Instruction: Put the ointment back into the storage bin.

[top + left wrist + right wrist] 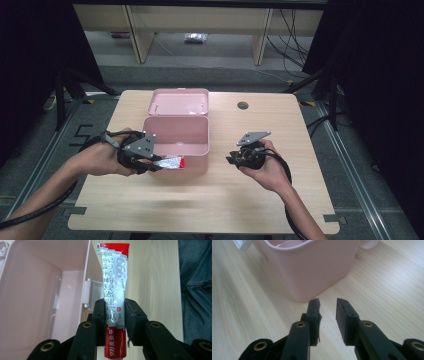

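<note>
A pink box [176, 136] stands open on the wooden table [210, 200], its lid [178, 102] folded back behind it. My left gripper [159, 165] is shut on a silver and red ointment tube [171, 163], held at the box's front edge. In the left gripper view the tube [115, 285] runs up between the black jaws [114, 312], just right of the box wall [86, 277] and its latch [92, 293]. My right gripper [231, 159] rests to the right of the box, open with nothing between the pads. The right gripper [327, 305] points at the box's pink corner [312, 267].
A round cable hole [243, 105] sits in the table at the back right. Black stands and cables flank the table on both sides. Blue trousers [197, 290] show past the table edge in the left gripper view.
</note>
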